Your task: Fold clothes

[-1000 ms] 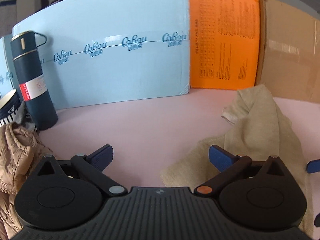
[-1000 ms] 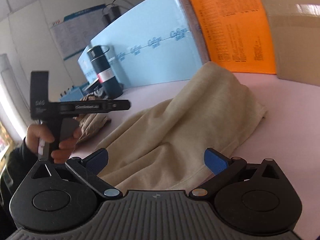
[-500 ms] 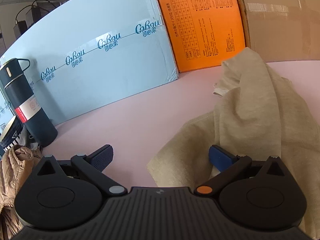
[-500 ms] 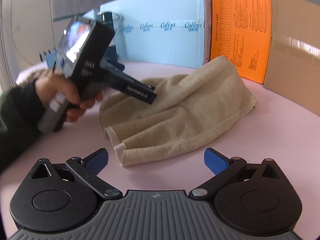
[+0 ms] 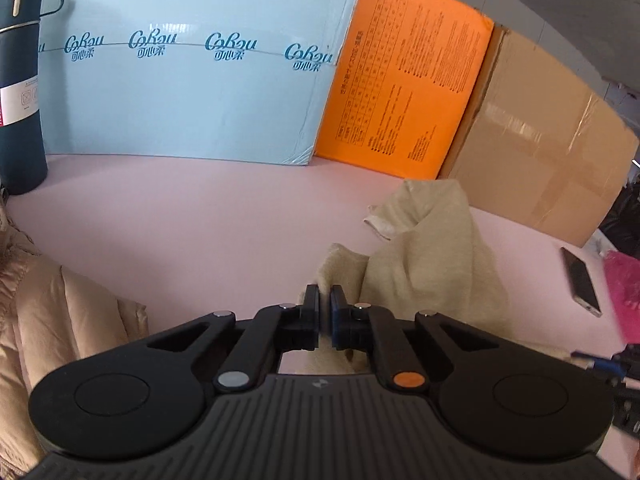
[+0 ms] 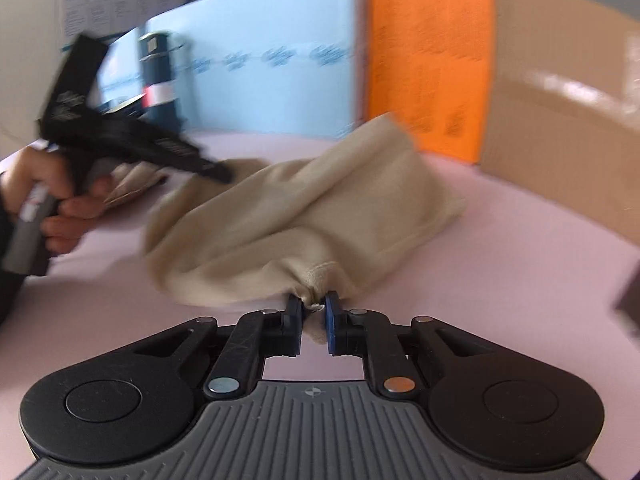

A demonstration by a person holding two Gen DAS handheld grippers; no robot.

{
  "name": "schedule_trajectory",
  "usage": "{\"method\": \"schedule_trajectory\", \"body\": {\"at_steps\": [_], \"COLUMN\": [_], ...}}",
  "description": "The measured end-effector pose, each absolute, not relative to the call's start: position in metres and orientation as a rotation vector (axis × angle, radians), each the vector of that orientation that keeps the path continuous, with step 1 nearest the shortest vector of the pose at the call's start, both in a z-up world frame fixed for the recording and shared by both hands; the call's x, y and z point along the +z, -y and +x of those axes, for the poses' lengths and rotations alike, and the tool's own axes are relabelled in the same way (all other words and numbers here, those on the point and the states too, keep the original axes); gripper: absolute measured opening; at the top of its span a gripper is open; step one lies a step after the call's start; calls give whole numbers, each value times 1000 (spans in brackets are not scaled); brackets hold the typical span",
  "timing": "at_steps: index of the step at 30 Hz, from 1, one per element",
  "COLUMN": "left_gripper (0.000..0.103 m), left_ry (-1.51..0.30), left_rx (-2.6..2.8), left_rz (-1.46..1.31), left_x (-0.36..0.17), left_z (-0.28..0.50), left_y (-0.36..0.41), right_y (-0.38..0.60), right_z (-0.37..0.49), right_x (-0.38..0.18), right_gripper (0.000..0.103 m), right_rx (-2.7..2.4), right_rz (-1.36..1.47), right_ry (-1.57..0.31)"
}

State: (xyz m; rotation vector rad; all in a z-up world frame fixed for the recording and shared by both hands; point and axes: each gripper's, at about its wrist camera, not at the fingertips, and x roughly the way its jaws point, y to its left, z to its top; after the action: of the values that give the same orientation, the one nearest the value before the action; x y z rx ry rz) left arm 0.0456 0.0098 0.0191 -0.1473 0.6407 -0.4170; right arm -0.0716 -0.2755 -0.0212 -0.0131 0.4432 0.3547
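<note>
A beige knit garment (image 5: 432,248) lies bunched on the pink table (image 5: 208,216). My left gripper (image 5: 325,300) is shut on a near corner of the garment. In the right wrist view the same garment (image 6: 304,208) stretches across the table, and my right gripper (image 6: 313,304) is shut on a gathered edge of it. The left gripper (image 6: 218,174) shows there too, at the garment's far left edge, held by a hand (image 6: 64,216).
A dark blue flask (image 5: 20,92) stands at the back left. A light blue box (image 5: 192,92), an orange box (image 5: 404,92) and a cardboard box (image 5: 540,152) line the back. A tan puffy jacket (image 5: 52,320) lies at the left, a phone (image 5: 582,280) at the right.
Both grippers were open half a second ago and have closed on the beige garment. The left gripper has moved in to the garment's corner; the right to its near edge.
</note>
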Motion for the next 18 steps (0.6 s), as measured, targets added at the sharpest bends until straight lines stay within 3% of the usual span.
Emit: {"method": "schedule_trajectory", "body": {"at_steps": [6,11,12,13,14,15,16,17,18], "left_gripper": [5,7,11,29,56,67,76,76,76], "left_ry": [-637,-688,-691,-690,-681,-667,-642,-617,-596], "left_rx": [-552,-635,-661,-669,-660,-647,-618,-590,-557], "left_rz": [-118,-141,-167,-191,-205,-213,-204,-196,-184], "left_x": [30,26,25,24,24,25,27,30,32], "left_z": [-6,-54,-62,-66,-71,-74,-76,-77,-77], "left_y": [-24,-42,-48,-55,-60,-63,-64,-64,-64], "right_y": [339,363,362,361,360,360,362,365,368], "right_z": [-124,-173,-184,-193,-199,-202,-204,-202,-198], "right_x": [15,19,16,11,6,1,-5,-10,-14], "right_gripper": [9,9,9,9,9,9,12,15,31], "right_rx": [202,208,218,215,207,209,222,235,249], "right_rz": [-35,-15,-25,-39,-42,-27,10,55,114], "right_ry": [-306,-308,-312,-315,-322,-334,-346,-355,-362]}}
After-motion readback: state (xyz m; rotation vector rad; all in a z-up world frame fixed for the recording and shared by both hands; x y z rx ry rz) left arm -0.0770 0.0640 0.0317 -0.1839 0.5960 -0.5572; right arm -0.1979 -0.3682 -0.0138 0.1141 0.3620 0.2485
